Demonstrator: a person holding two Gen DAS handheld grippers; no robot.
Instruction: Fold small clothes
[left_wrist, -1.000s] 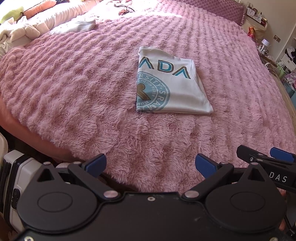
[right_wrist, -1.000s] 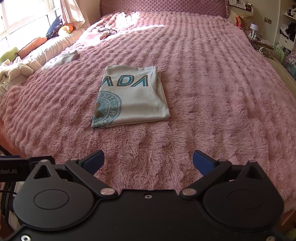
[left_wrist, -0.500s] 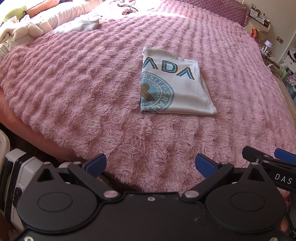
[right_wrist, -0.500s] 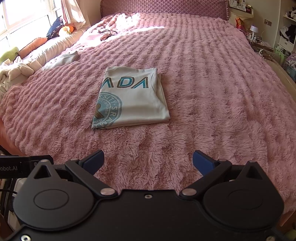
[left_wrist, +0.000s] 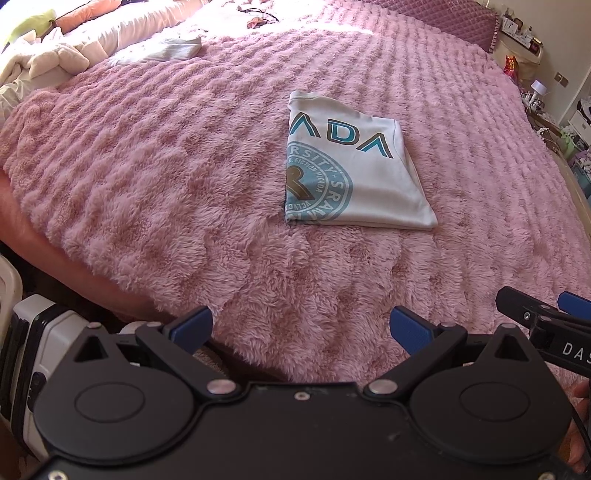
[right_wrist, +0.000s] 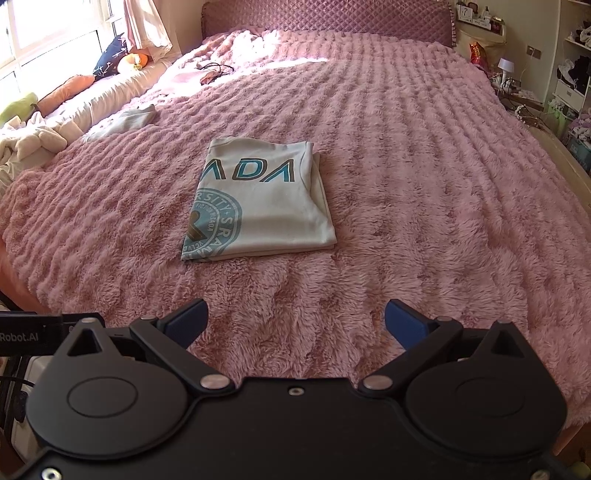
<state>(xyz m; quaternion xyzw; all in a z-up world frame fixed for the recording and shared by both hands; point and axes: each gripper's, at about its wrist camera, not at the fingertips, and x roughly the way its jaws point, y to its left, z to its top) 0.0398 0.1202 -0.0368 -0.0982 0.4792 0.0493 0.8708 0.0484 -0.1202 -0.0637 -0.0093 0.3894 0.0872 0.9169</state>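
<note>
A small pale T-shirt (left_wrist: 354, 173) with teal lettering and a round teal emblem lies folded into a flat rectangle on the pink fluffy bedspread (left_wrist: 147, 166). It also shows in the right wrist view (right_wrist: 258, 199). My left gripper (left_wrist: 301, 328) is open and empty, held back near the bed's front edge, well short of the shirt. My right gripper (right_wrist: 295, 321) is open and empty too, at the same distance. The right gripper also shows at the right edge of the left wrist view (left_wrist: 543, 321).
A folded pale garment (right_wrist: 125, 120) lies far left on the bedspread. Crumpled white cloth (right_wrist: 26, 142) and pillows (right_wrist: 74, 85) sit along the window side. A quilted headboard (right_wrist: 332, 18) stands at the back, cluttered shelves (right_wrist: 569, 81) at right.
Both grippers have stayed open and empty. The left wrist view has shifted slightly, so the shirt sits a little further right and lower in it. The shirt has not moved.
</note>
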